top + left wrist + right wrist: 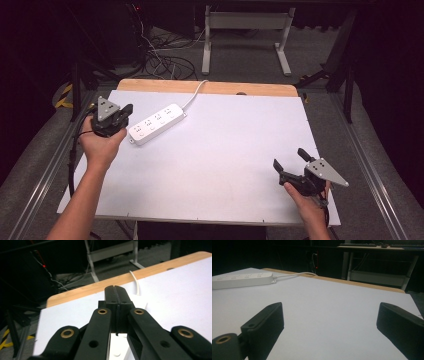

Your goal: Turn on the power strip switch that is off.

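My left gripper [124, 114] sits at the far left of the white table [215, 165], its jaws pressed together with nothing between them. In the left gripper view the closed tips [115, 296] hang just above the near-left end of the power strip [157, 123], whose white casing [117, 347] shows beneath them; I cannot tell whether they touch it. The strip lies flat, its long axis slanting from near-left to far-right, sockets facing up. From its far-right end a white cord [196, 93] runs away over the wooden far edge [207, 87] of the table and drops to the floor, where dark cables [165, 62] lie tangled beside a white table frame [247, 35]. The middle of the table between my hands is bare. My right gripper [289, 161] is at the near right corner, well apart from the strip, jaws spread wide and empty, pointing left and away across the table toward the strip [242, 280].
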`<state>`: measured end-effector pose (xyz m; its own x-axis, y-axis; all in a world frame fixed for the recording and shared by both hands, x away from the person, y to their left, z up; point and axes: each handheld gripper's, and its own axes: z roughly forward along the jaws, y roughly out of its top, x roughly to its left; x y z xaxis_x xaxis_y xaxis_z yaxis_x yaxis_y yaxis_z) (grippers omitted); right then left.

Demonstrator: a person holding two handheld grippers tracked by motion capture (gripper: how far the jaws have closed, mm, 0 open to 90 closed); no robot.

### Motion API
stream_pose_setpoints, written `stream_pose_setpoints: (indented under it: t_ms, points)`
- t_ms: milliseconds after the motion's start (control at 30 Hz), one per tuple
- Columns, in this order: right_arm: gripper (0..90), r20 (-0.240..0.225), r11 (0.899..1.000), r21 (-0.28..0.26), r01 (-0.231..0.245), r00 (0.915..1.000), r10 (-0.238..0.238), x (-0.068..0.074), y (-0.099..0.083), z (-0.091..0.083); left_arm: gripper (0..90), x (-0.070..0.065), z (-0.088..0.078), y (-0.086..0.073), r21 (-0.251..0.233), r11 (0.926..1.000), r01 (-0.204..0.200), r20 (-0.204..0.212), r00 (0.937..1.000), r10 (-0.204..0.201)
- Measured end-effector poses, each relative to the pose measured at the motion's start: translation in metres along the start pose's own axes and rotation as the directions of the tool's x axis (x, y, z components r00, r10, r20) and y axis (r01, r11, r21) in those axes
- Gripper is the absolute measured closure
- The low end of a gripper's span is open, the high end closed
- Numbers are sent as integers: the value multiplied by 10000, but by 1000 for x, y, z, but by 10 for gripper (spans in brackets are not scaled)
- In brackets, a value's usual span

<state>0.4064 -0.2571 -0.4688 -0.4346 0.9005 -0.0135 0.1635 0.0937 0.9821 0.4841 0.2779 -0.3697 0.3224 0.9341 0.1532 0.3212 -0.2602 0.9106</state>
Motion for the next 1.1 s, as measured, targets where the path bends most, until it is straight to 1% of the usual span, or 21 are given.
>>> stream_pose_setpoints:
  t_ms: [33, 67, 167, 200, 233, 367, 400, 433, 500, 567, 600, 667, 767, 867, 933, 1033, 1067, 1100]
  points:
    - [77, 26, 10000, -17, 30, 10000, -30, 0, 0, 0, 900, -5, 9, 5, 230, 9995, -194, 127, 9997, 191]
    - [75, 38, 10000, -42, 46, 10000, -46, -1, 0, -1, 900, -5, 9, 5, 230, 9995, -194, 127, 9997, 191]
    - [68, 50, 10000, -62, -7, 10000, 7, -1, 0, -2, 900, -13, 24, 12, 580, 9979, -284, 386, 9989, 262]
    - [66, 61, 10000, -68, 16, 10000, -16, -1, 0, -2, 900, -15, 27, 13, 624, 9975, -326, 409, 9987, 300]
    - [64, 88, 10000, -60, 15, 10000, -14, -2, 0, -3, 900, -17, 31, 15, 708, 9969, -355, 531, 9981, 317]
    - [60, 104, 10000, -31, 37, 9999, -36, -2, 0, -3, 900, -27, 50, 21, 983, 9934, -590, 668, 9964, 525]
    - [57, 102, 10000, 2, 81, 9999, -81, -2, 0, -4, 900, -32, 62, 22, 1283, 9885, -805, 772, 9945, 710]
    - [57, 108, 10000, -12, 60, 9999, -60, -2, 0, -4, 900, -32, 62, 22, 1283, 9885, -805, 772, 9945, 710]
    - [56, 55, 10000, -38, 67, 10000, -67, -1, 0, -5, 900, -38, 74, 23, 1491, 9841, -960, 854, 9928, 839]
    - [56, 11, 10000, -14, 89, 10000, -89, -1, 0, -4, 900, -43, 85, 24, 1742, 9792, -1045, 964, 9914, 887]
    - [56, 11, 10000, -14, 89, 10000, -89, -1, 0, -4, 900, -44, 91, 25, 1839, 9772, -1059, 1023, 9908, 882]
    - [51, -41, 9999, 2, 130, 9999, -130, 0, 1, -3, 900, -46, 101, 26, 2165, 9731, -789, 1198, 9913, 537]
    - [45, -121, 9999, -12, 157, 9998, -157, 1, 1, -2, 900, -47, 115, 25, 2699, 9609, -618, 1406, 9898, 241]
    - [44, -236, 9998, -76, 209, 9995, -210, 2, 2, -2, 900, -51, 126, 21, 2917, 9549, -554, 1248, 9920, 195]
    - [44, -212, 9998, -70, 196, 9996, -197, 2, 3, -2, 900, -53, 132, 18, 3233, 9448, -526, 1164, 9931, 155]
    - [44, -241, 9998, -87, 192, 9995, -194, 2, 3, -2, 900, -54, 140, 12, 3601, 9319, -433, 1112, 9938, 32]
    - [44, -234, 9998, -100, 160, 9996, -163, 3, 3, -2, 900, -53, 142, 11, 3635, 9306, -433, 1168, 9932, 7]
    - [44, -280, 9998, -117, 166, 9995, -169, 4, 4, -1, 900, -53, 145, 10, 3663, 9299, -327, 1143, 9934, -101]
